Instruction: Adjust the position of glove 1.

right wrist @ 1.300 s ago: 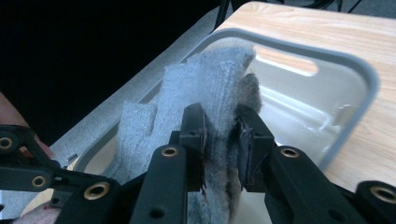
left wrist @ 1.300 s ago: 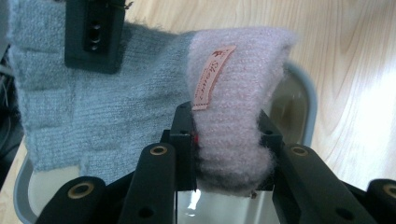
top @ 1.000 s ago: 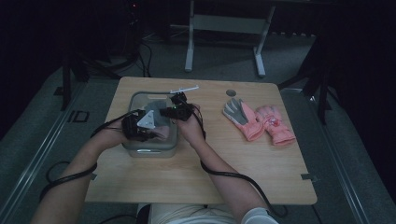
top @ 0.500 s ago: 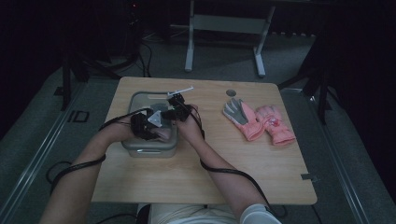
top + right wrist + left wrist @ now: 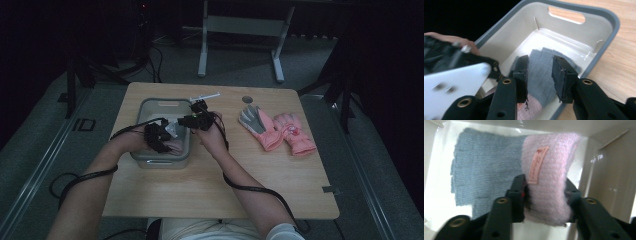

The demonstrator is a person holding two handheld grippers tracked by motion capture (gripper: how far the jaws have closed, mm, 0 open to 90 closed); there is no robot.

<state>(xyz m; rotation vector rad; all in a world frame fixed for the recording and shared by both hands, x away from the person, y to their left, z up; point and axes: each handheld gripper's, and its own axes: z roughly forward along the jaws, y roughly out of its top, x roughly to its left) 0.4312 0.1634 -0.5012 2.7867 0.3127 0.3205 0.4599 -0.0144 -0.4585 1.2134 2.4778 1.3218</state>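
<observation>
**Knit gloves in the grey bin**

The wooden table (image 5: 210, 185) bears a grey bin (image 5: 165, 105). Inside lie a blue-grey knit glove (image 5: 484, 167) and a pink knit glove (image 5: 549, 180) (label showing). The left gripper (image 5: 545, 192), jaws just easing apart, brackets the pink glove; the right gripper (image 5: 540, 72), also widening, hovers spread above the blue-grey one.

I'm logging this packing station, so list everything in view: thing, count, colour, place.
knitted glove: one, grey-blue, flat on the bin floor.
fluffy knit piece: one, pale pink with a pink label, in the bin, between the left jaws.
bin: one, grey rim, pale inside, table's left half.
winter gloves: a pair, pink with grey palm, table's right half.
table: one, light wood.
left gripper: one, black, in the bin, jaws just opening.
right gripper: one, black, above the bin, jaws just opening, nothing pinched.
</observation>
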